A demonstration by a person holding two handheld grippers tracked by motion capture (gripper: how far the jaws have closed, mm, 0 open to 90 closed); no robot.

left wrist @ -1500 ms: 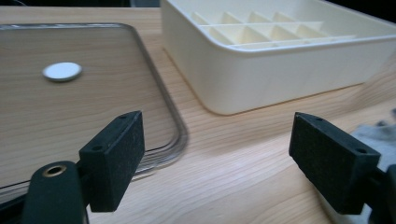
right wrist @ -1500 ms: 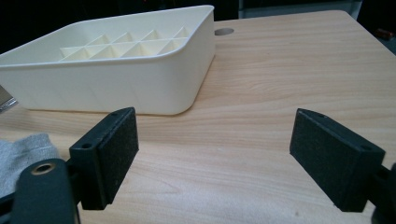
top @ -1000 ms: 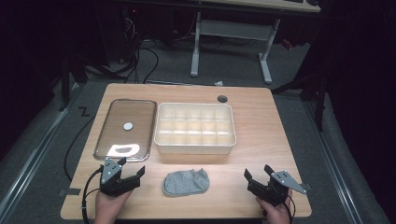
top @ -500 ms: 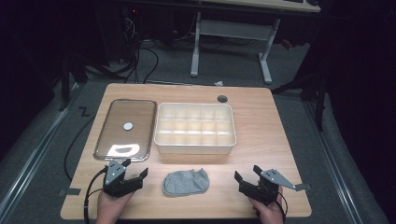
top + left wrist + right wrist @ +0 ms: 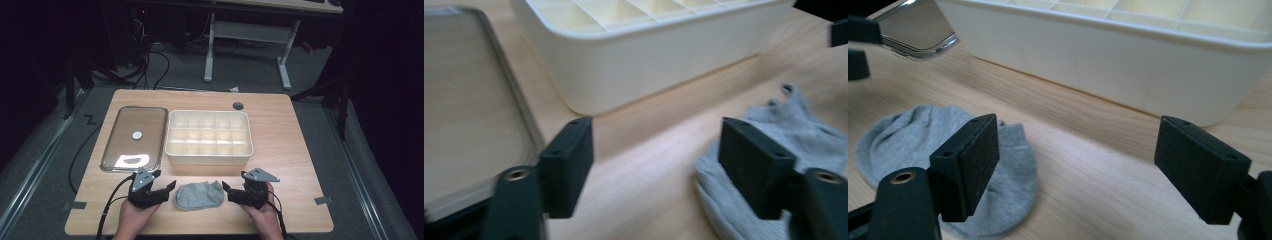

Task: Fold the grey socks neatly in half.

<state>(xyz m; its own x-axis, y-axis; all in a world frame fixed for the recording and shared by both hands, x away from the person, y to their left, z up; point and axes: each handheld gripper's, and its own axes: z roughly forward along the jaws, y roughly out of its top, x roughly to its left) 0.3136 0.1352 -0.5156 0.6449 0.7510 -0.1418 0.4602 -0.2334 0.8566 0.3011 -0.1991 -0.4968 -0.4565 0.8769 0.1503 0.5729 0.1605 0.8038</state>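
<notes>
A small grey sock (image 5: 199, 195) lies folded on the wooden table near the front edge, between my two grippers. My left gripper (image 5: 167, 186) is just left of it, open and holding nothing. In the left gripper view (image 5: 656, 165) its right jaw sits over the edge of the sock (image 5: 784, 135). To the sock's right my right gripper (image 5: 226, 192) is open too, jaws pointing at it. The right gripper view (image 5: 1075, 170) has the sock (image 5: 923, 150) behind its left jaw.
A cream compartment box (image 5: 209, 137) stands behind the sock, mid-table, seen close as the box (image 5: 649, 55) and the box (image 5: 1128, 55). Left of it lies a clear lid or tray (image 5: 135, 137) with a white round sticker (image 5: 136, 134). A cable hole (image 5: 238, 105) sits at the back.
My right gripper has moved left along the front edge, from near the table's right corner up to the sock. The left gripper has edged slightly right toward the sock.
</notes>
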